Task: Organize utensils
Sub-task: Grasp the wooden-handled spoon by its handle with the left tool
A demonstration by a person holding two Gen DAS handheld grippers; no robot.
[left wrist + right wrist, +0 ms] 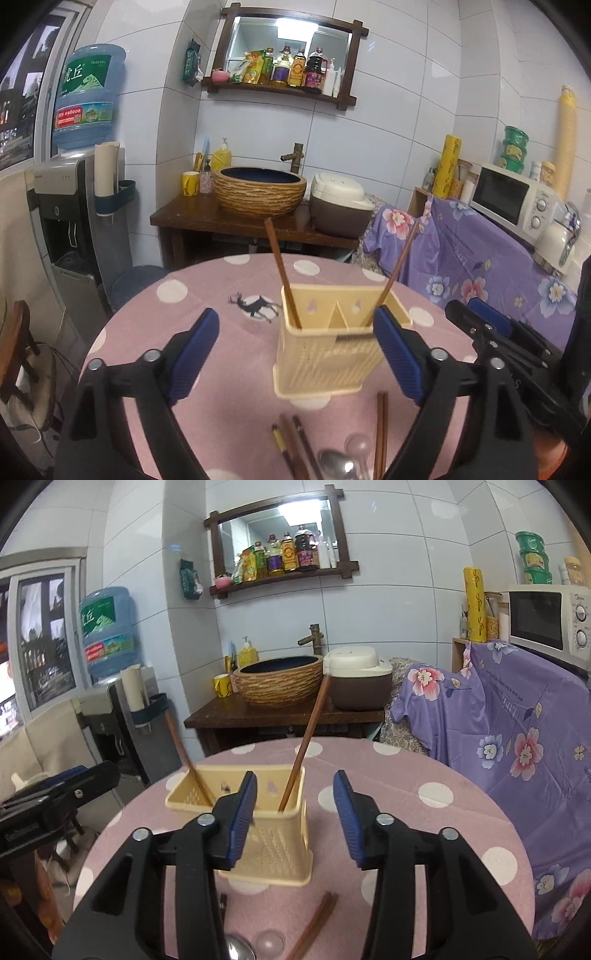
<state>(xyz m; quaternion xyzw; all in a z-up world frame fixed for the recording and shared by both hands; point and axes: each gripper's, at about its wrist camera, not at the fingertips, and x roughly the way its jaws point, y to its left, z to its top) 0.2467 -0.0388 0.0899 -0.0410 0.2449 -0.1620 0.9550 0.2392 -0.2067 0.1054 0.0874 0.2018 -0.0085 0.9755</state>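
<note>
A cream plastic utensil holder (325, 350) stands on the pink dotted tablecloth (166, 332), with one brown chopstick (282, 273) in its left compartment and another (400, 262) in its right. My left gripper (295, 354) is open and empty, its jaws either side of the holder. More chopsticks (380, 435) and a metal spoon (338, 467) lie on the cloth in front. In the right wrist view the holder (266, 849) sits just left of my open, empty right gripper (295, 819); loose chopsticks (314, 926) and the spoon (238, 949) lie below.
Behind the round table stands a wooden washstand (207, 218) with a woven basin (258, 192) and a rice cooker (340, 206). A water dispenser (70, 221) is at the left. A purple floral cloth (480, 254) and microwave (513, 195) are at the right.
</note>
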